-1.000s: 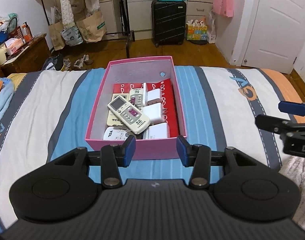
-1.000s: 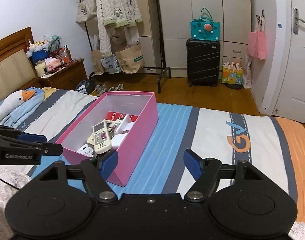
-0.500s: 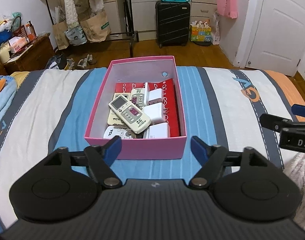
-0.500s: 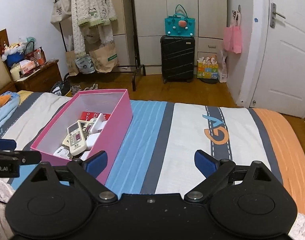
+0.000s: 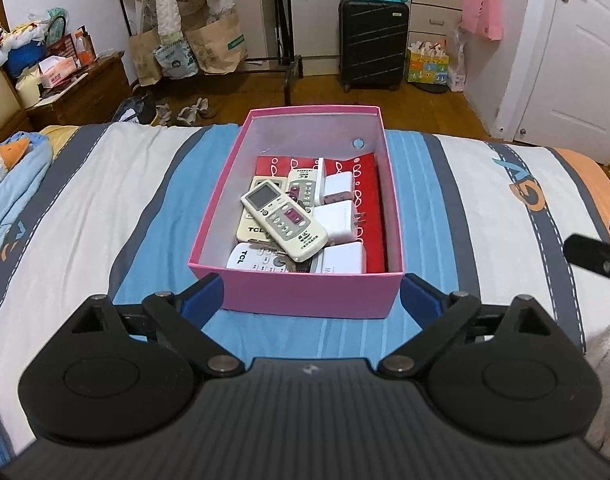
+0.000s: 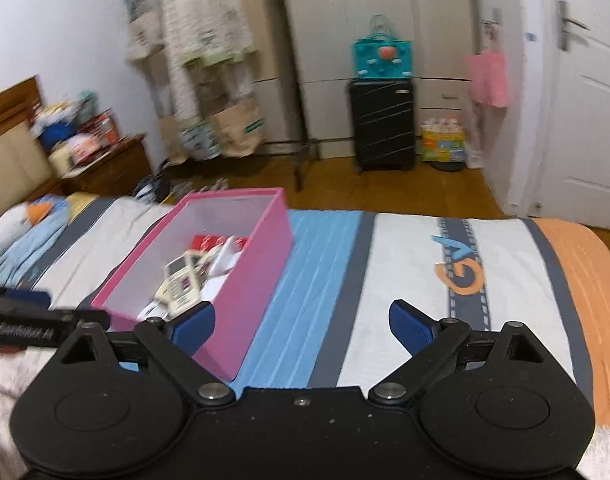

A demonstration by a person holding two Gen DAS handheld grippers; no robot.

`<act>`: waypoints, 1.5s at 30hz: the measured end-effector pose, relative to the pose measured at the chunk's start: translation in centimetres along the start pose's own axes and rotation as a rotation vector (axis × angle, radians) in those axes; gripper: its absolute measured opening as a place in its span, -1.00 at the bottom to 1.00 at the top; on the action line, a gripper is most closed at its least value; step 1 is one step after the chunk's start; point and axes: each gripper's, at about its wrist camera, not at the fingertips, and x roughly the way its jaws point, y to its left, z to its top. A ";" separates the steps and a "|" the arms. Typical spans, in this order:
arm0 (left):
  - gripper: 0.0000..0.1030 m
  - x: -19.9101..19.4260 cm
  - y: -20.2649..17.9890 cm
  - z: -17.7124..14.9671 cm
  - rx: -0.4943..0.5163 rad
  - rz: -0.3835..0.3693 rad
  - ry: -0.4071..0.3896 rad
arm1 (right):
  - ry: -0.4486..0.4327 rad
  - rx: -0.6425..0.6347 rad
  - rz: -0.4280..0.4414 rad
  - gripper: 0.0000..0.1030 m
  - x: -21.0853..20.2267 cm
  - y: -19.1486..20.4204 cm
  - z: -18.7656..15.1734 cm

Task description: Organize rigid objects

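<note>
A pink box [image 5: 305, 294] sits on the striped bedspread. It holds several remote controls, the top one a white remote [image 5: 283, 219], white adapter blocks [image 5: 335, 222] and a red booklet [image 5: 371, 200]. My left gripper [image 5: 311, 300] is open and empty, its blue pads just in front of the box's near wall. My right gripper [image 6: 301, 322] is open and empty, to the right of the box [image 6: 249, 280]. The right wrist view is blurred.
The bed [image 5: 485, 208] has white, blue, grey and orange stripes. A goose plush on a blue blanket [image 5: 9, 184] lies at the left. Beyond the bed are a nightstand [image 5: 77, 92], a black suitcase [image 5: 373, 44], a clothes rack and a white door [image 5: 577, 60].
My left gripper has opened wide and drawn back a little from the box. My right gripper has opened wider and swung about, so its view is blurred.
</note>
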 end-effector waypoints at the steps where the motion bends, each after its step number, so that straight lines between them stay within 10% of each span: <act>1: 0.86 -0.1 0.0 0.0 0.001 0.002 0.003 | 0.003 -0.013 0.013 0.87 -0.1 0.2 -0.1; 15: 0.86 0.1 -1.1 -0.4 0.027 0.008 0.049 | 0.128 0.085 -0.177 0.99 1.2 -0.3 -0.1; 45: 0.86 0.8 -0.2 -0.5 0.035 0.039 0.106 | 0.105 0.058 -0.169 0.99 0.1 2.3 -0.4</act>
